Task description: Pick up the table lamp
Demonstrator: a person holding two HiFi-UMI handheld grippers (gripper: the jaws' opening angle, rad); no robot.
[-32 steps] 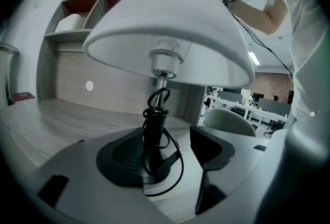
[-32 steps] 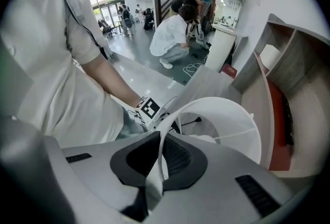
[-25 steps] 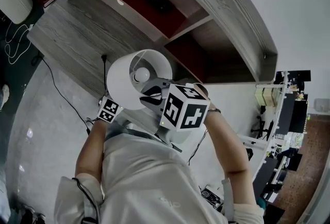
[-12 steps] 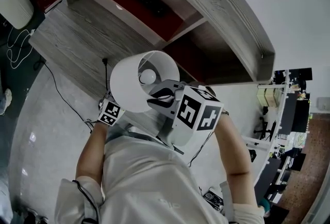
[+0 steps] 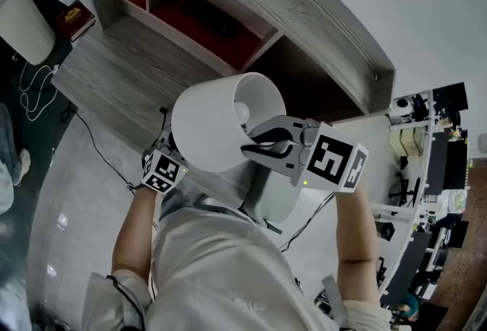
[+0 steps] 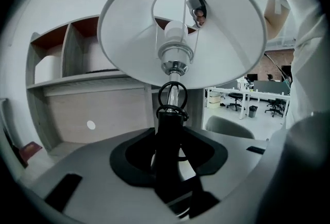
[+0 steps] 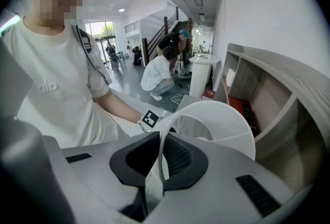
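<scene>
Clamping black lamp stem in left gripper, pinching lampshade rim in right gripper. Can't see lamp base in any view, nor left jaws from head view, behind shade.

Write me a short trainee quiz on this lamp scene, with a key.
1. True or false: the right claw is shut on the shade's rim.
2. What does the left claw grip? A) the bulb B) the stem C) the cord
3. How many claws hold the lamp?
Key: 1 true; 2 B; 3 two.
</scene>
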